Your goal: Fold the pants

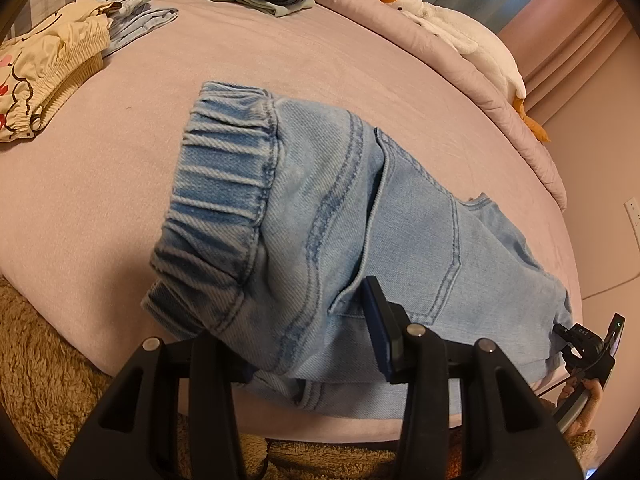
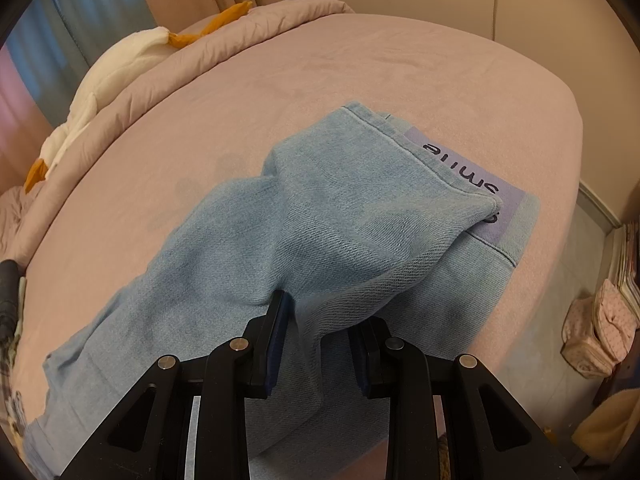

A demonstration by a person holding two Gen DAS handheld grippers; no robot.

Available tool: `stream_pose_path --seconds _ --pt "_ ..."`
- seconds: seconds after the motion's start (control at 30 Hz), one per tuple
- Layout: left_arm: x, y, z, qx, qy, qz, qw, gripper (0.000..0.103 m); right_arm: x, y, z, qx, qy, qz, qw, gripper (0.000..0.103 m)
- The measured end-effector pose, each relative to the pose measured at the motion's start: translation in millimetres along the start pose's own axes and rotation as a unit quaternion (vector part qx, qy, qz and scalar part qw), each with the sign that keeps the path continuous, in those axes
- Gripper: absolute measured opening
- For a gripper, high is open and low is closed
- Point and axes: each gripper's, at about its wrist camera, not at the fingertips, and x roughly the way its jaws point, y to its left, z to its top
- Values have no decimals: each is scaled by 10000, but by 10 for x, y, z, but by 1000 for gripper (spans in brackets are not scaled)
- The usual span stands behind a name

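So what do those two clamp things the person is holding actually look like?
Both are matte black plastic. The left gripper and right gripper each have angular linkage arms with triangular cut-outs, silver round pivot pins, and flat fingers faced with dark blue pads. No cables or sleeves show.

The pants (image 1: 320,216) are light-blue denim with a visible twill weave, matt, the waistband (image 1: 224,184) gathered and ribbed. A smooth lilac patch (image 2: 472,176) with dark lettering sits on them right of centre in the right view. The bed (image 1: 132,168) sheet is soft matt pink cloth. Both the left gripper (image 1: 312,344) and right gripper (image 2: 320,344) are matt black plastic with shiny metal pins. At lower left lies a shaggy tan rug (image 1: 36,360).
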Motion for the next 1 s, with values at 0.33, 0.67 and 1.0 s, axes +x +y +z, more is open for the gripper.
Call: stream_pose_path --seconds 0.33,0.67,1.0 --pt "13 -33 0 58 -1 81 10000 45 -15 17 -4 -74 23 -39 10000 30" --pt "-34 -12 29 9 51 0 10000 35 -59 48 123 -192 149 -247 9994 53" --pt "-326 -45 124 -86 -57 -495 9987 21 -111 -35 285 -224 -1 -70 9997 54"
